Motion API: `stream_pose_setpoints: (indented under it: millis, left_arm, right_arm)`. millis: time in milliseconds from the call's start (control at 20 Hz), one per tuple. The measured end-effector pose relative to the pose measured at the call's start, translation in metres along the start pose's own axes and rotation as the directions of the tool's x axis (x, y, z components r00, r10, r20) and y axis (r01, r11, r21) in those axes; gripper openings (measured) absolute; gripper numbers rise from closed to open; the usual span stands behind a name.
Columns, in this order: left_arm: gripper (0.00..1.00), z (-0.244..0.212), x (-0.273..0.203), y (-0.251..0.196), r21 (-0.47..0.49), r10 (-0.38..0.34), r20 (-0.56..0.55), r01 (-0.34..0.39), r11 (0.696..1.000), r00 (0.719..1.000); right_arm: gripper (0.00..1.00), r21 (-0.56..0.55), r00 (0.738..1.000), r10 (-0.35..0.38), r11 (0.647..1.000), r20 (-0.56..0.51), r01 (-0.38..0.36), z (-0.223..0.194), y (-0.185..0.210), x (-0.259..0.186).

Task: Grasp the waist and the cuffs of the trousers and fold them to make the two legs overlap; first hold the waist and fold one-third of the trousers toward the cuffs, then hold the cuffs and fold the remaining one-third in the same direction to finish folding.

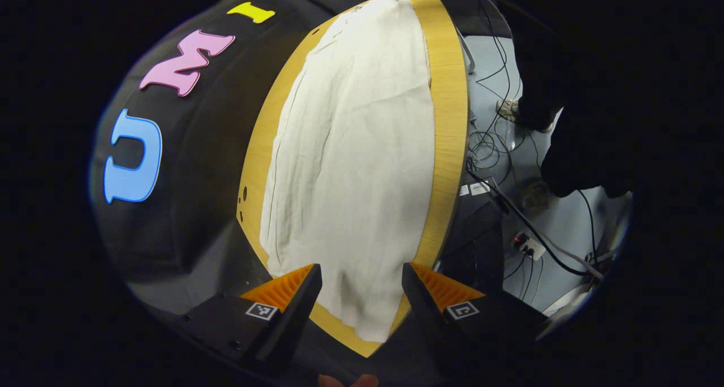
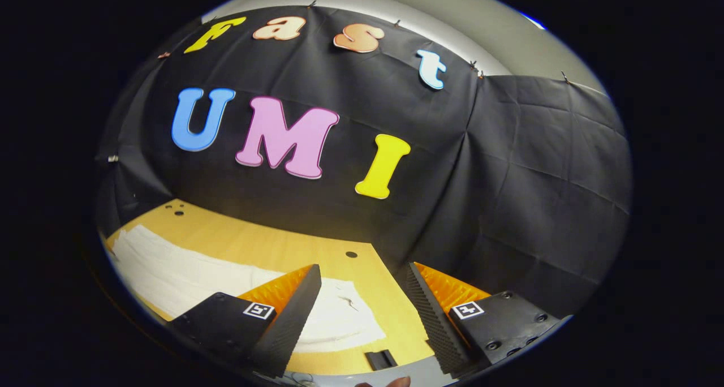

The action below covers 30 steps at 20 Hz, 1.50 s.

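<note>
Cream-white trousers (image 1: 356,149) lie flat and lengthwise on the wooden table (image 1: 449,127), stretching away from me in the left gripper view. My left gripper (image 1: 362,274) hovers open above their near end, with cloth showing between the fingers and nothing held. In the right gripper view the same trousers (image 2: 186,274) lie along the table (image 2: 266,243), running off to the left. My right gripper (image 2: 362,276) hangs open above the trousers' near end by the table's end, empty.
A grey floor with several cables and a power strip (image 1: 529,245) lies beyond the table's right edge in the left gripper view. A person's dark shape (image 1: 571,121) stands over it. A small black block (image 2: 380,358) sits at the table's near edge.
</note>
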<state>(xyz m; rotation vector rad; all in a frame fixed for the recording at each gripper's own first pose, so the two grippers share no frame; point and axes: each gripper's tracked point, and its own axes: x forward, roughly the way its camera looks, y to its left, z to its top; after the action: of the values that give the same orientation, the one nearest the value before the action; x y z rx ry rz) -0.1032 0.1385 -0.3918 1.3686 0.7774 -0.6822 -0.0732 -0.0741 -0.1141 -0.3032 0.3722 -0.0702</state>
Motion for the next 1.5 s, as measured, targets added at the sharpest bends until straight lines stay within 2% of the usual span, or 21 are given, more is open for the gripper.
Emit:
stream_pose_setpoints:
  millis: [200,300,400,500,600,650,700,800,1000,1100,1300,1400,1500]
  left_arm:
    - [0.92,-0.002,0.018,0.018,0.051,0.039,-0.031,-0.038,0.998,0.999]
    - [0.89,-0.007,0.028,0.022,0.049,0.032,-0.062,-0.029,0.998,0.998]
    - [0.76,-0.012,0.036,0.026,0.044,0.02,-0.097,-0.016,0.999,0.995]
    - [0.56,-0.015,0.045,0.026,0.037,-0.002,-0.122,0.007,0.999,0.992]
    - [0.31,-0.02,0.048,0.022,0.018,-0.034,-0.154,0.037,0.999,0.988]
    - [0.15,-0.02,0.049,0.024,0.004,-0.041,-0.16,0.042,0.999,0.986]
    - [0.11,-0.02,0.05,0.023,-0.009,-0.052,-0.166,0.051,0.999,0.985]
    - [0.11,-0.019,0.049,0.024,-0.022,-0.064,-0.176,0.061,0.998,0.982]
    - [0.11,-0.02,0.05,0.024,-0.018,-0.062,-0.19,0.059,0.998,0.98]
    - [0.11,-0.018,0.049,0.024,-0.019,-0.06,-0.197,0.057,0.998,0.979]
    - [0.11,-0.02,0.05,0.025,-0.04,-0.051,-0.203,0.044,0.998,0.978]
    - [0.11,-0.02,0.05,0.026,-0.039,-0.041,-0.202,0.033,0.999,0.978]
    - [0.11,-0.019,0.05,0.026,-0.039,-0.039,-0.201,0.031,0.999,0.979]
  right_arm:
    - [0.98,-0.131,0.999,0.003,0.991,-0.044,-0.009,-0.028,-0.018,0.007]
    - [0.98,-0.168,0.998,0.004,0.986,-0.059,-0.014,-0.042,-0.027,0.009]
    - [0.98,-0.215,0.996,0.011,0.976,-0.088,-0.03,-0.06,-0.033,0.013]
    - [0.98,-0.273,0.993,0.03,0.96,-0.112,-0.06,-0.077,-0.036,0.017]
    - [0.98,-0.348,0.99,0.058,0.932,-0.131,-0.1,-0.092,-0.035,0.023]
    - [0.98,-0.387,0.988,0.075,0.914,-0.132,-0.121,-0.099,-0.033,0.026]
    - [0.98,-0.424,0.986,0.098,0.894,-0.135,-0.147,-0.108,-0.031,0.03]
    - [0.98,-0.482,0.974,0.148,0.85,-0.168,-0.213,-0.132,-0.021,0.039]
    - [0.97,-0.588,0.939,0.235,0.734,-0.25,-0.34,-0.182,-0.004,0.062]
    - [0.97,-0.638,0.92,0.269,0.662,-0.285,-0.392,-0.203,-0.002,0.073]
    - [0.96,-0.705,0.865,0.315,0.501,-0.391,-0.502,-0.252,-0.003,0.086]
    - [0.96,-0.716,0.839,0.329,0.441,-0.433,-0.542,-0.27,-0.002,0.09]
    - [0.96,-0.719,0.82,0.338,0.398,-0.462,-0.57,-0.284,0.002,0.096]
